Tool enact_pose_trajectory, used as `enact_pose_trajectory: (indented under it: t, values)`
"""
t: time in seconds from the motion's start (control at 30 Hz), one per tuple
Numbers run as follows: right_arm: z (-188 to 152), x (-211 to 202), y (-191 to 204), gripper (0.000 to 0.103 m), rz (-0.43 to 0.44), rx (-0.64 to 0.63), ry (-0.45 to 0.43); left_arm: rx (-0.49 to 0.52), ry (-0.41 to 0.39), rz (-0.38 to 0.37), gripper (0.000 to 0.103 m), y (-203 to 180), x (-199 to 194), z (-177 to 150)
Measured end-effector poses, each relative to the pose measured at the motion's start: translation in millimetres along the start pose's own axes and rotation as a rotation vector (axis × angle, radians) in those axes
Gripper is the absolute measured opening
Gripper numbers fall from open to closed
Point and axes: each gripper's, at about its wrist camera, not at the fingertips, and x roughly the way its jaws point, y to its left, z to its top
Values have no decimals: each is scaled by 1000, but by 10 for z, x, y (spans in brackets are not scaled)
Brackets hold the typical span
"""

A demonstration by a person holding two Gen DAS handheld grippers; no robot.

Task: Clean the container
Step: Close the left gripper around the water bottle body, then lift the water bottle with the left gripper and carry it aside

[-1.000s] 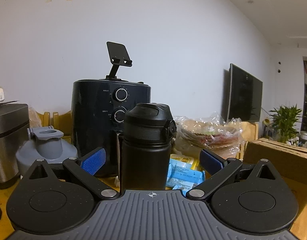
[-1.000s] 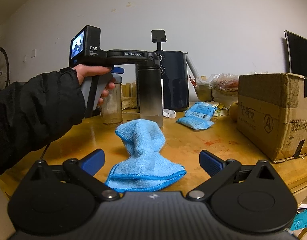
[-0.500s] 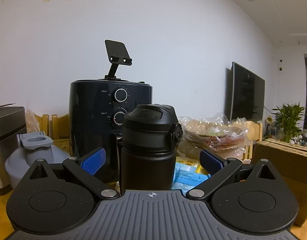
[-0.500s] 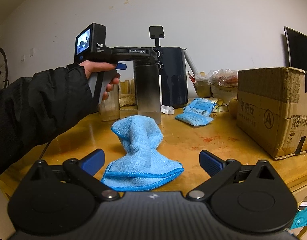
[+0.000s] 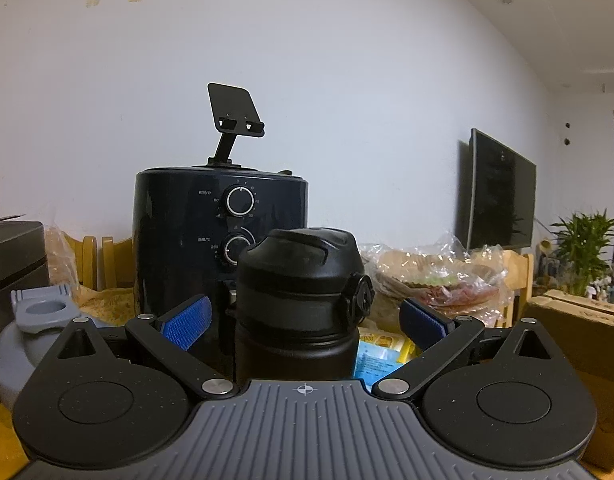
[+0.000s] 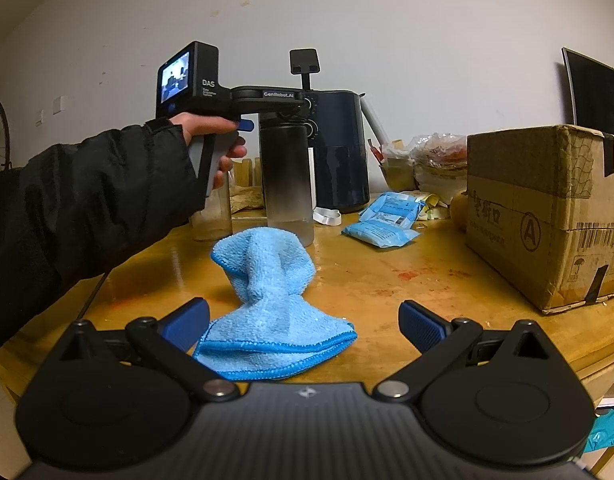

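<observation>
Wooden table (image 6: 407,280) holds bottle (image 6: 287,184), cloth (image 6: 271,280); both grippers (image 5: 305,320) (image 6: 305,320) spread wide.

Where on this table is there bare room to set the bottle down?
Bare wood lies between the blue cloth and the cardboard box, in front of the blue packets; it is stained red there. Behind, it is crowded: the bottle, a clear jar, the air fryer and food bags.

left gripper (image 5: 303,316) closer to black bottle (image 5: 297,304), bottle now between its open fingers
</observation>
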Motion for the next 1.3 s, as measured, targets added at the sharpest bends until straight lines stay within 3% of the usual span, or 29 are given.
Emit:
enact_pose_trajectory:
  t: [0.97,1.0,1.03,1.07,1.3]
  values:
    - [-32,-67,-81,103,-22,23,11,0,-4,16,103,34,259,38]
    - [-30,-53,-89,103,-22,23,12,-2,-4,18,100,37,255,40]
    - [-31,-56,-89,103,-21,23,12,-7,-4,20,76,39,248,42]
    - [-33,-60,-87,103,-21,23,12,-4,-2,27,71,31,246,50]
    - [-37,-48,-96,103,-24,27,16,16,-3,39,70,-18,247,50]
